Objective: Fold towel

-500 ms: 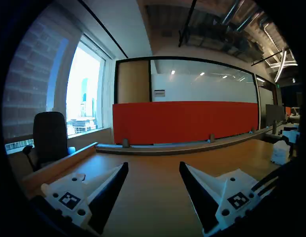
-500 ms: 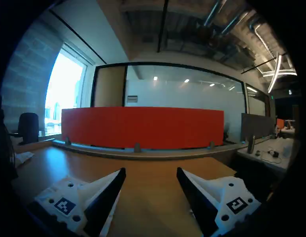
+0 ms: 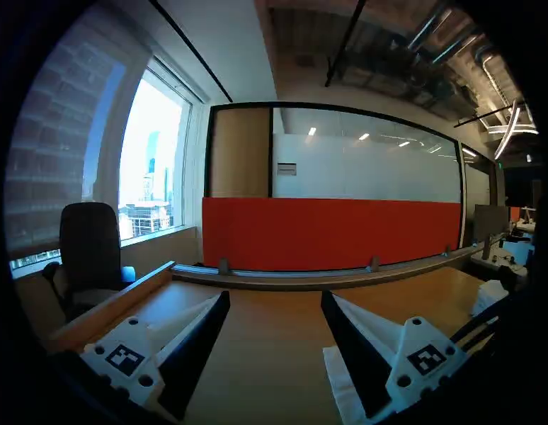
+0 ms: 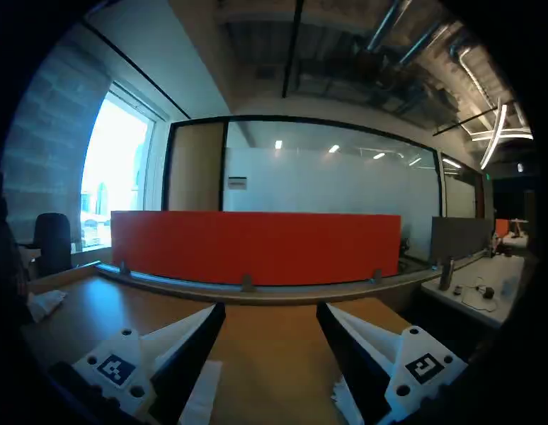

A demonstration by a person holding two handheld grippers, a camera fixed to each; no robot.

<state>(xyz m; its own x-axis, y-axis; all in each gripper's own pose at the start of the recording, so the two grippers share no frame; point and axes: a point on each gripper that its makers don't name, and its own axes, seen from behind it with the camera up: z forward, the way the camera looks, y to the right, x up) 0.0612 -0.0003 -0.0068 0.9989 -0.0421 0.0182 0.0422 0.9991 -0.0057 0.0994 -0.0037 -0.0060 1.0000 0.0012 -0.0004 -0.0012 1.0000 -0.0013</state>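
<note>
A white towel (image 3: 338, 386) lies flat on the wooden desk (image 3: 274, 340).

Left tongs (image 3: 274, 293) and right tongs (image 4: 270, 304) gape wide.

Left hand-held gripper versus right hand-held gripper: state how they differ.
White towel peeks out beside only one finger of the left hand-held gripper, but beside both fingers of the right hand-held gripper. The black chair looks large from the left one, small from the right one. Both are open over the wooden desk, facing the red partition.
</note>
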